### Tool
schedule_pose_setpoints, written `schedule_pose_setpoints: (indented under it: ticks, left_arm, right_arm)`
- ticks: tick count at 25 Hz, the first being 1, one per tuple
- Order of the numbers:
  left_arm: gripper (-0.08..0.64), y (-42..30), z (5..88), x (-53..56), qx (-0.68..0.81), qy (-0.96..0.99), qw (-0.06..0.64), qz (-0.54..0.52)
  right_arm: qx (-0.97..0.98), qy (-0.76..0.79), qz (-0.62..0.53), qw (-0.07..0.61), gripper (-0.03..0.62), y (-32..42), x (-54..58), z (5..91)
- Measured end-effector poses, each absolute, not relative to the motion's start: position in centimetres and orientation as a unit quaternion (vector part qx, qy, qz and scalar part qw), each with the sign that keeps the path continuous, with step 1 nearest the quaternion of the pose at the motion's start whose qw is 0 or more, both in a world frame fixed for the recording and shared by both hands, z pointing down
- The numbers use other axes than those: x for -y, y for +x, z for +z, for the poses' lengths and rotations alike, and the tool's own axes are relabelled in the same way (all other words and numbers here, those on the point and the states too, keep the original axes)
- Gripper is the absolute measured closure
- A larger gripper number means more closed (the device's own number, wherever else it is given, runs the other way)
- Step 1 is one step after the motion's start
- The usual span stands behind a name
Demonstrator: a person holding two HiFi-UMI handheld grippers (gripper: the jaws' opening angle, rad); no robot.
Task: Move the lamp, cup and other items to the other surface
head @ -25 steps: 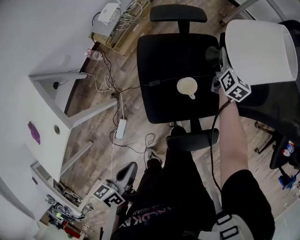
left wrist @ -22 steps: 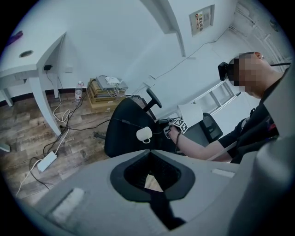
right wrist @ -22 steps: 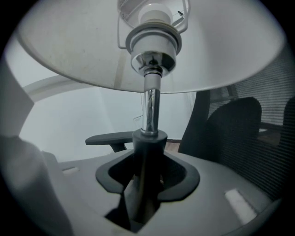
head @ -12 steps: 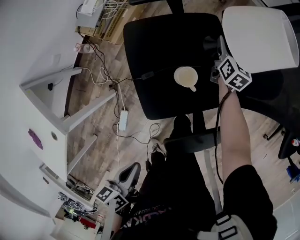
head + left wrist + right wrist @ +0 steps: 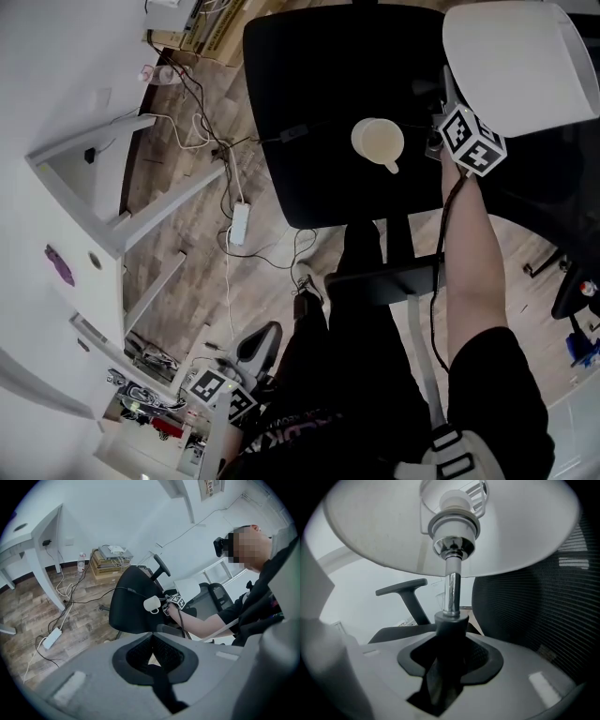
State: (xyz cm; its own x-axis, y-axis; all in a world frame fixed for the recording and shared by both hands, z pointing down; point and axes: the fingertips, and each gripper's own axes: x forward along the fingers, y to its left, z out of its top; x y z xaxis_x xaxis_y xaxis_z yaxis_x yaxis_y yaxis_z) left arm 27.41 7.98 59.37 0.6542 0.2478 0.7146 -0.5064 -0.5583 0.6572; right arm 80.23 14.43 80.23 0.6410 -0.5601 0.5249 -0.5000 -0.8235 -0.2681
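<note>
A lamp with a white shade (image 5: 511, 58) hangs over the right side of the black office chair seat (image 5: 309, 122), close to the chair's mesh back. My right gripper (image 5: 442, 131) is shut on the lamp's dark collar (image 5: 451, 620), just below the chrome stem (image 5: 450, 590). A cream cup (image 5: 378, 141) stands on the seat just left of that gripper; the left gripper view shows the cup (image 5: 151, 604) from afar. My left gripper (image 5: 258, 345) hangs low beside my leg. Its jaws (image 5: 151, 644) meet with nothing between them.
A white desk (image 5: 84, 187) stands at the left. A power strip (image 5: 238, 223) and loose cables lie on the wooden floor between desk and chair. The chair's armrest (image 5: 384, 281) juts toward me. Another dark chair (image 5: 572, 281) is at the right edge.
The lamp in my right gripper has come down closer to the chair seat, beside the cup. My left gripper has sunk a little next to my leg.
</note>
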Motion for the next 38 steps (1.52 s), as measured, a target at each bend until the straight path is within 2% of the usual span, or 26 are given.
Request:
schedule_pose_setpoints:
  ticks: [6,12,16,19,22,28,31,34,38]
  left_arm:
    - [0.555,27.8,59.5,-8.5,0.074,0.784,0.467,0.402]
    - [0.555,27.7,59.5,-8.2,0.079,0.785,0.475,0.391]
    - [0.555,27.3,59.3,-8.1,0.080,0.788,0.477,0.380]
    - [0.555,27.1,59.0,-7.9,0.079,0.793,0.480,0.367]
    - [0.555,26.9,58.6,-7.7,0.077,0.797,0.483,0.354]
    - [0.555,26.5,56.7,-6.7,0.071,0.819,0.482,0.302]
    - [0.555,25.4,55.1,-6.0,0.067,0.833,0.479,0.270]
    - [0.555,23.6,53.5,-5.5,0.068,0.846,0.477,0.230]
    - [0.555,20.2,50.5,-4.9,0.064,0.860,0.473,0.180]
  right_arm:
    - [-0.303,-0.901,-0.306,0.051,0.433,79.7,-14.8,80.5]
    - [-0.304,-0.902,-0.307,0.011,0.416,79.2,-15.1,80.9]
    - [-0.325,-0.889,-0.317,-0.063,0.393,77.8,-15.9,81.2]
    - [-0.350,-0.863,-0.342,-0.121,0.399,76.2,-17.0,82.2]
    - [-0.346,-0.843,-0.378,-0.166,0.464,74.9,-19.5,83.2]
    - [-0.386,-0.791,-0.428,-0.205,0.588,69.8,-25.0,80.5]
    - [-0.384,-0.789,-0.419,-0.233,0.588,67.5,-28.2,76.6]
    - [-0.352,-0.820,-0.396,-0.218,0.588,66.9,-30.9,71.3]
    - [-0.316,-0.866,-0.361,-0.139,0.588,65.4,-31.7,63.2]
